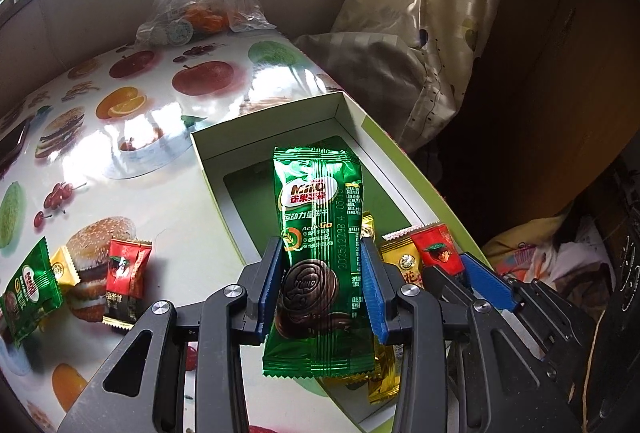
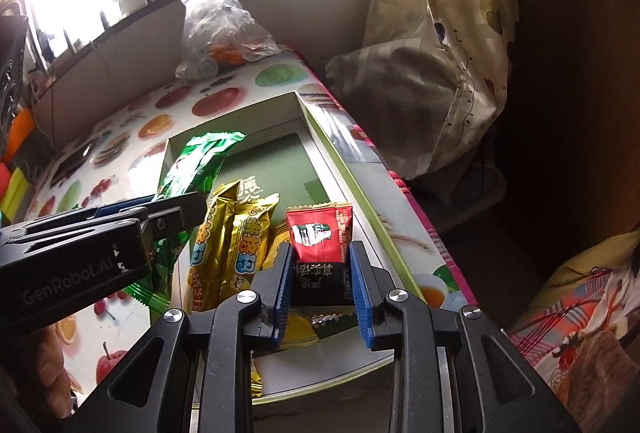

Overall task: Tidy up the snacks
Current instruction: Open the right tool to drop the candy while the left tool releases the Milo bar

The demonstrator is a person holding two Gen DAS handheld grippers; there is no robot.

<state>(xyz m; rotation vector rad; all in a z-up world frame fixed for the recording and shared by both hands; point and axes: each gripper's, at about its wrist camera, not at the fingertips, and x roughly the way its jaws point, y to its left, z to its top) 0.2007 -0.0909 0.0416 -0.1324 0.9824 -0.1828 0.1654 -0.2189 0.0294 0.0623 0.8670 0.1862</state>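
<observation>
Green foil marks the Milo biscuit packet [image 1: 316, 233], clamped between the blue pads of the left gripper [image 1: 320, 289] at lower centre of the left wrist view, hanging over the open white box [image 1: 208, 153]. Lower centre in the right wrist view, the right gripper [image 2: 322, 285] is closed on a red snack packet [image 2: 320, 233] above the box's near end, just right of gold packets [image 2: 228, 241] lying inside. Three more packets [image 1: 72, 273] lie on the fruit-print table [image 1: 160, 113], lower left.

Left tool [image 1: 320, 273] clamped on a packet, right tool [image 2: 320, 281] likewise, side by side
</observation>
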